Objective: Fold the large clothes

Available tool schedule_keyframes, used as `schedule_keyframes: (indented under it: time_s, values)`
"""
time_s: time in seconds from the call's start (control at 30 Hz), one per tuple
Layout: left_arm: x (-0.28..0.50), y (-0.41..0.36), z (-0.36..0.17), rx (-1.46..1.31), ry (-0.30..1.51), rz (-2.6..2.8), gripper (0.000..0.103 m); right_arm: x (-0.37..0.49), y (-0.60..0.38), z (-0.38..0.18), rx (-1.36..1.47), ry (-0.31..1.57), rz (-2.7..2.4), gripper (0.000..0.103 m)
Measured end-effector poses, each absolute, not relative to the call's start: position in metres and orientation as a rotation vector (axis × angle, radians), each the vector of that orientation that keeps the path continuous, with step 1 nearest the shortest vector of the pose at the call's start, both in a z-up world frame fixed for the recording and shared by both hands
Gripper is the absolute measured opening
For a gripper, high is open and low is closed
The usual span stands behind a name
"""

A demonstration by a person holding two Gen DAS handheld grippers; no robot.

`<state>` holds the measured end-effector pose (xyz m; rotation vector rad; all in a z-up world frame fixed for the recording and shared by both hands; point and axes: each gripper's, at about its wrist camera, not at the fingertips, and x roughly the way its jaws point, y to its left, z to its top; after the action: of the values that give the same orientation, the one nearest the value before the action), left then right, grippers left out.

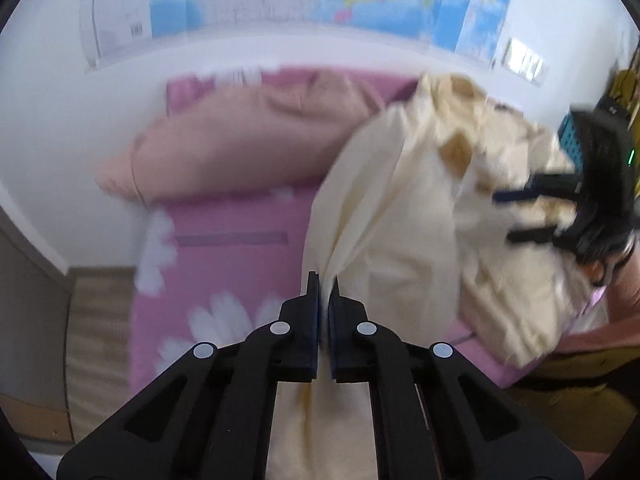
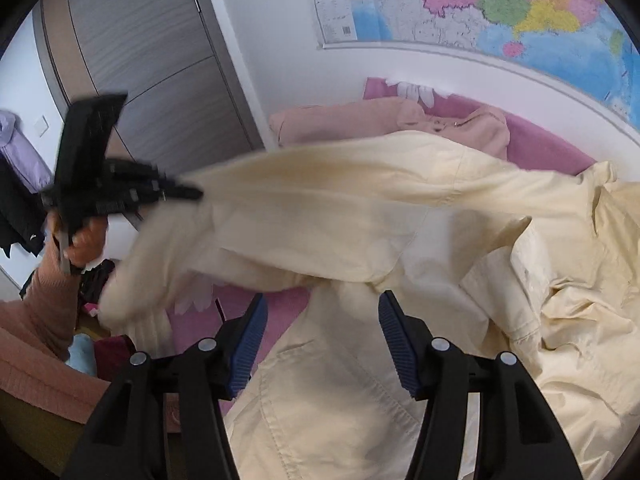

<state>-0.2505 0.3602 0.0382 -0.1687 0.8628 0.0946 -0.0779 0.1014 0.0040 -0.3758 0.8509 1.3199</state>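
A large cream garment [image 2: 360, 216] lies bunched over the pink bed. My left gripper [image 1: 324, 280] is shut on a fold of the cream garment [image 1: 380, 208] and holds it lifted. In the right wrist view the left gripper [image 2: 192, 194] shows at the left, pulling a sleeve-like part up and to the left. My right gripper [image 2: 320, 300] is open and empty, jaws wide apart just above the garment's lower part. It also shows in the left wrist view [image 1: 508, 216] at the right, blurred, against the cloth.
A pink flowered bedsheet [image 1: 224, 248] covers the bed. A folded peach garment [image 1: 240, 144] lies at the bed's far end by the wall, also in the right wrist view [image 2: 360, 120]. A map [image 2: 500, 4] hangs above. A grey wardrobe [image 2: 152, 60] stands at the left.
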Motion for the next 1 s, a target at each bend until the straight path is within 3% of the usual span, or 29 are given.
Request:
schedule_keyframes:
  time_s: [0.03,0.13,0.27,0.43,0.5,0.63,0.73,0.83,0.9,1.0]
  values:
    - [-0.248,0.362,0.046,-0.168,0.858,0.097,0.008,-0.079,0.102,0.007,-0.372,0.843,1.323,0.057]
    - [-0.235,0.367,0.058,-0.065,0.878,0.201,0.027,-0.082,0.107,0.009,-0.364,0.820,1.342,0.057]
    - [-0.243,0.386,0.047,-0.123,0.891,0.241,0.066,-0.086,0.122,0.004,-0.372,0.835,1.371,0.057]
    - [-0.285,0.409,0.035,-0.232,0.849,0.323,0.069,-0.099,0.155,0.006,-0.443,0.789,1.397,0.057]
    - [-0.304,0.418,0.033,-0.267,0.837,0.354,0.074,-0.104,0.170,0.007,-0.470,0.759,1.396,0.056]
    - [-0.329,0.431,0.025,-0.314,0.841,0.405,0.076,-0.096,0.210,-0.012,-0.443,0.875,1.420,0.056]
    - [-0.341,0.433,0.016,-0.340,0.852,0.415,0.076,-0.089,0.232,-0.047,-0.540,0.987,1.344,0.052]
    - [-0.352,0.432,0.005,-0.349,0.867,0.411,0.080,-0.086,0.228,-0.060,-0.595,1.014,1.299,0.039]
    - [-0.358,0.433,-0.002,-0.365,0.868,0.394,0.086,-0.082,0.223,-0.060,-0.589,1.036,1.294,0.036]
    - [-0.363,0.432,-0.013,-0.398,0.865,0.347,0.091,-0.078,0.214,-0.050,-0.548,1.038,1.305,0.039]
